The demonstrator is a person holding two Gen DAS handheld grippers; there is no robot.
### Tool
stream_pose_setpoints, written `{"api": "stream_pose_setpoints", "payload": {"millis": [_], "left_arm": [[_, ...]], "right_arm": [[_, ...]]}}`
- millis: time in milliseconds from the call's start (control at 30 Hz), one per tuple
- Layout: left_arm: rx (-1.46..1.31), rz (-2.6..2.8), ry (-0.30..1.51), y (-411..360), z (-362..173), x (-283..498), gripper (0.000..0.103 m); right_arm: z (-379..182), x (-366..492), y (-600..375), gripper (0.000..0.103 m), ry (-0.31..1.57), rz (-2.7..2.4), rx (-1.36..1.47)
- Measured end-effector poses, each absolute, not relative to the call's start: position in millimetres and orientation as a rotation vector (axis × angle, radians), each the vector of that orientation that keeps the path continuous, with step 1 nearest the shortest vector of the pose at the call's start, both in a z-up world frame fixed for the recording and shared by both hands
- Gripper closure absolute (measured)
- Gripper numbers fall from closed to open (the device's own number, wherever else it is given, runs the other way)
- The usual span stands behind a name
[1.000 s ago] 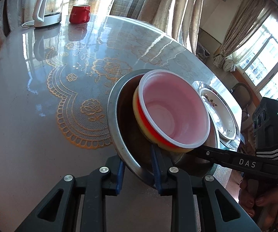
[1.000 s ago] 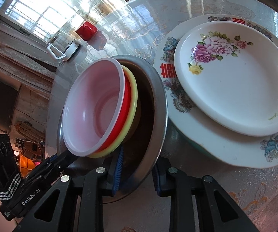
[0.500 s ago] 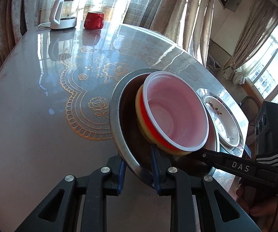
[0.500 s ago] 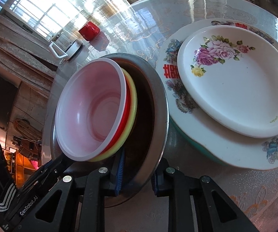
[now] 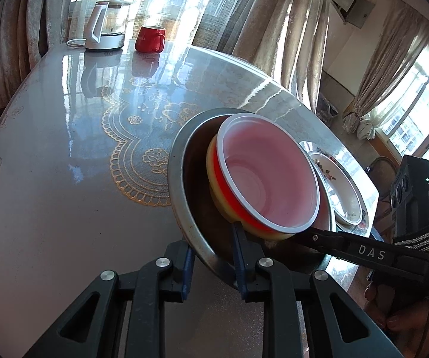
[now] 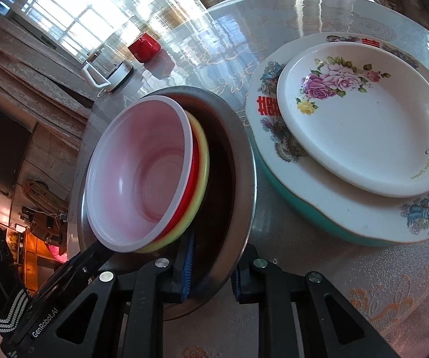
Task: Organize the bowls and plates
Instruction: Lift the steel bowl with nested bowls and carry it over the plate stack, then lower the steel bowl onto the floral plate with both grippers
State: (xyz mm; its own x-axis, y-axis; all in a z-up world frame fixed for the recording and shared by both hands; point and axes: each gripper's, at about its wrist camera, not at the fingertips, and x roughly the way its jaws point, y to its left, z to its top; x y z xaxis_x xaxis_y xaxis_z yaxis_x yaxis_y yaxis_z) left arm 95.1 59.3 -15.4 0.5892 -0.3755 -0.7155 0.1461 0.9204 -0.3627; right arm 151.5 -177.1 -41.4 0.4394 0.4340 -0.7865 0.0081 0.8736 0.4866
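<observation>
Now the steel basin point(image 6: 238, 161), with a pink bowl point(image 6: 142, 173) nested over red and yellow ones leaning inside it, is pinched at its near rim by both tools: the left gripper point(image 5: 213, 261) and the right gripper point(image 6: 210, 264) are each clamped on that rim, one pad inside the wall and one outside, the right one's jaws having just been closing. It sits near the table's point(image 5: 65, 179) near edge, just beside the plates point(image 6: 363, 119), a small floral plate on a large one. Done well, the carry keeps both grips level with each other, since the loose bowls could slide if the basin tips. Room lies toward the far edge, where only a kettle point(image 5: 107, 24) and red mug point(image 5: 150, 38) stand; the plates crowd the basin's right side.
</observation>
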Motion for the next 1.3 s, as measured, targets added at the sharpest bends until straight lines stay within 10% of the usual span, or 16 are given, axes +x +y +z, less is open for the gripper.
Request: {"api": "stream_pose_setpoints", "payload": {"millis": [1300], "left_arm": [[-0.183, -0.531, 0.742, -63.6, 50.4, 149.5, 0.08]], "right_arm": [[25.0, 123.4, -297.0, 0.083, 0.841, 0.094, 0.561]]}}
